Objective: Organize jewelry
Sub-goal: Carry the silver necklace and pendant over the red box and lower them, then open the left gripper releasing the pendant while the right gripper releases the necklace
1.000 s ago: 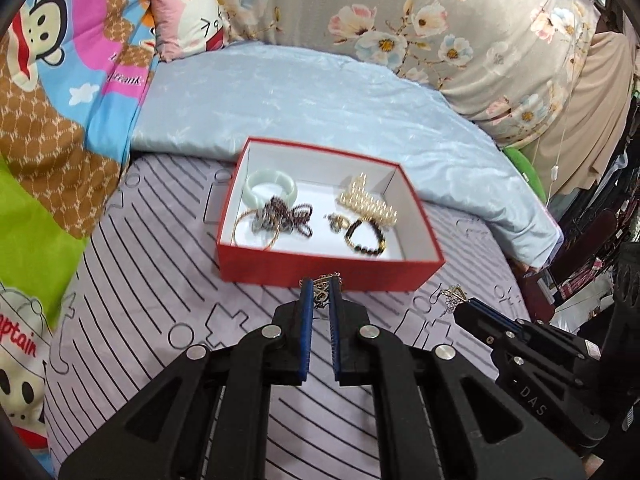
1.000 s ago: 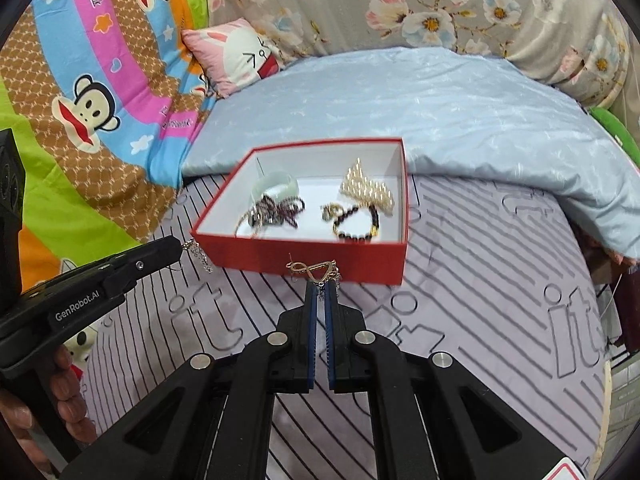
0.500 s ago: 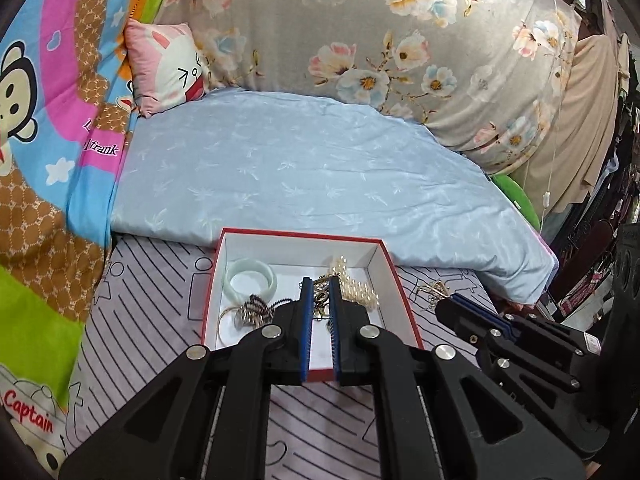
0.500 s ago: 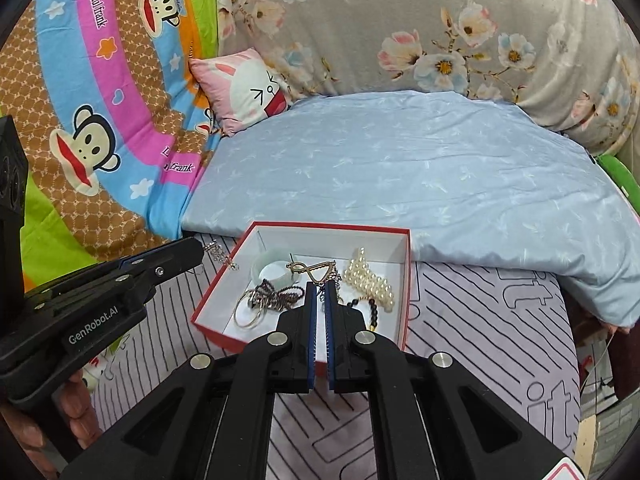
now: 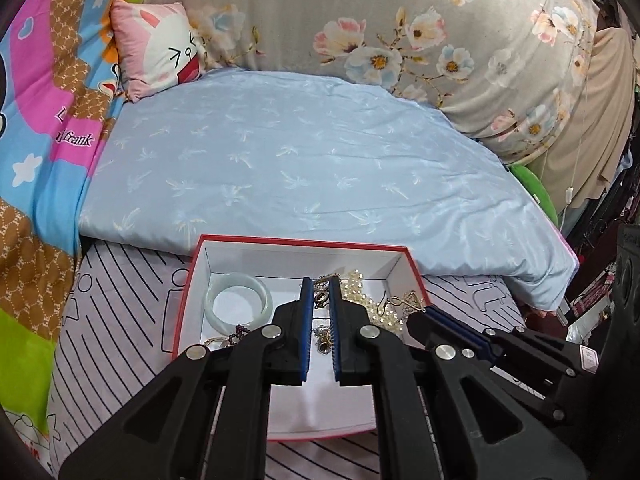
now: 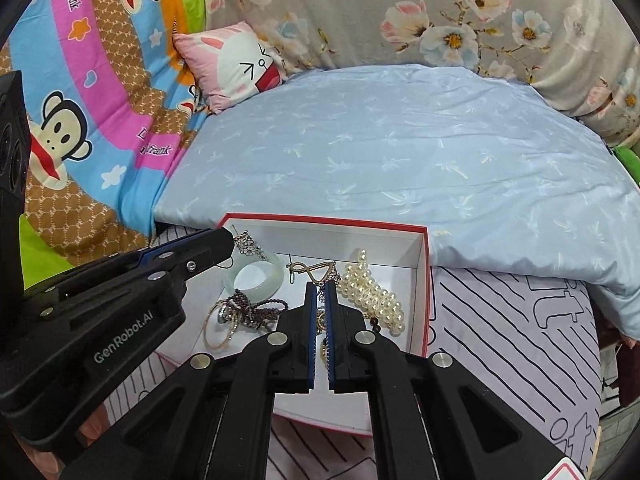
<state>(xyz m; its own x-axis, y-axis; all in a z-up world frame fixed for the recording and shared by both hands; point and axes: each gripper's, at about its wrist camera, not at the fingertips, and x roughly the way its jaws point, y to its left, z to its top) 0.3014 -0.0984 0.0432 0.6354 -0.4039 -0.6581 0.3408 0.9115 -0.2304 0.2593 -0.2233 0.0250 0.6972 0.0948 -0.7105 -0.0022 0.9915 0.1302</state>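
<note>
A red box [image 5: 188, 300] [image 6: 429, 280] with a white inside lies on the striped sheet. In it are a pale jade bangle [image 5: 238, 303] [image 6: 256, 280], a pearl string [image 6: 372, 294], a dark bead bracelet [image 6: 256, 312] and gold hoops [image 6: 218, 330]. My left gripper [image 5: 320, 286] is over the box, shut on a filigree earring [image 5: 320, 296] that also shows at its tip in the right wrist view [image 6: 246, 245]. My right gripper [image 6: 319, 285] is over the box, shut on a gold heart earring [image 6: 314, 270], also seen in the left wrist view [image 5: 406, 302].
A light blue quilt [image 5: 300, 168] lies just behind the box. A pink rabbit pillow [image 5: 160, 48] and a floral cushion [image 5: 400, 28] stand at the back. A cartoon monkey blanket [image 6: 80, 100] is at the left. Clothes hang at the right [image 5: 600, 140].
Both grippers have moved forward from in front of the box to over its inside, each still holding its earring.
</note>
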